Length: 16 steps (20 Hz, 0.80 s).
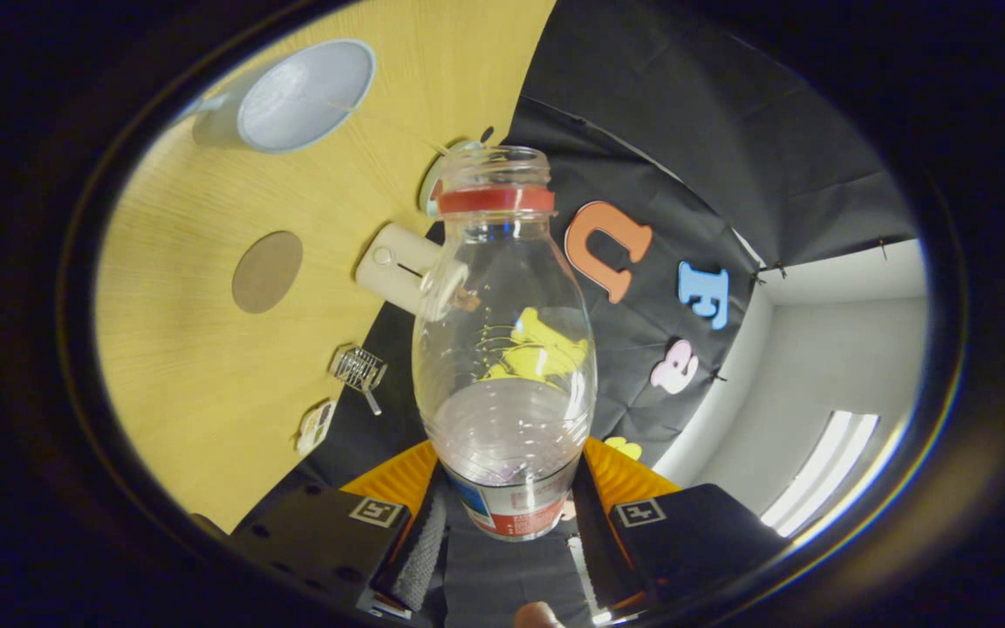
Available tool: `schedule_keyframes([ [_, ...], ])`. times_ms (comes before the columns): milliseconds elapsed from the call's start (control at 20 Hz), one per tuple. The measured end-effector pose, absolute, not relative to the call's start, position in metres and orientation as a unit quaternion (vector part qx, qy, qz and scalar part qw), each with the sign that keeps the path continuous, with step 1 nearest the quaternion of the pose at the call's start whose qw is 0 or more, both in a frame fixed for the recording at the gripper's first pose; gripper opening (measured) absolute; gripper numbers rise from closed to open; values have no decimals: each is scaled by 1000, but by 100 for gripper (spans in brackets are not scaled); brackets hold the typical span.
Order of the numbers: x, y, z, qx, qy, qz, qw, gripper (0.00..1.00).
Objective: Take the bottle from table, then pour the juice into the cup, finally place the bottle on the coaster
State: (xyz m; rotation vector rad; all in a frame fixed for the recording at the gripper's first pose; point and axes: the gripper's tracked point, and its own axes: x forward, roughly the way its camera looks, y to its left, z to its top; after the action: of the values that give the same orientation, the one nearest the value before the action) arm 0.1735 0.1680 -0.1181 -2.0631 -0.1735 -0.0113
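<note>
The hand-held gripper [507, 523] clamps both fingers on one clear plastic bottle with a red neck ring [502, 349], uncapped. Beyond it, the yellow wooden table [180, 366] carries one pale blue cup [302, 96] and one round brown coaster [268, 271].

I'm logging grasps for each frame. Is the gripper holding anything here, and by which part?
Yes: the gripper is shut on the clear bottle, its two fingers pressing either side of the labelled lower body, near the base.
</note>
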Motion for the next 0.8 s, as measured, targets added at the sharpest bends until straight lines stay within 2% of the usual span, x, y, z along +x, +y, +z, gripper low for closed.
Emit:
schedule_keyframes([
  [550, 172, 172, -111, -863, -71, -7, 500, 74],
  [800, 176, 167, -126, -829, -38, 13, 558, 74],
])
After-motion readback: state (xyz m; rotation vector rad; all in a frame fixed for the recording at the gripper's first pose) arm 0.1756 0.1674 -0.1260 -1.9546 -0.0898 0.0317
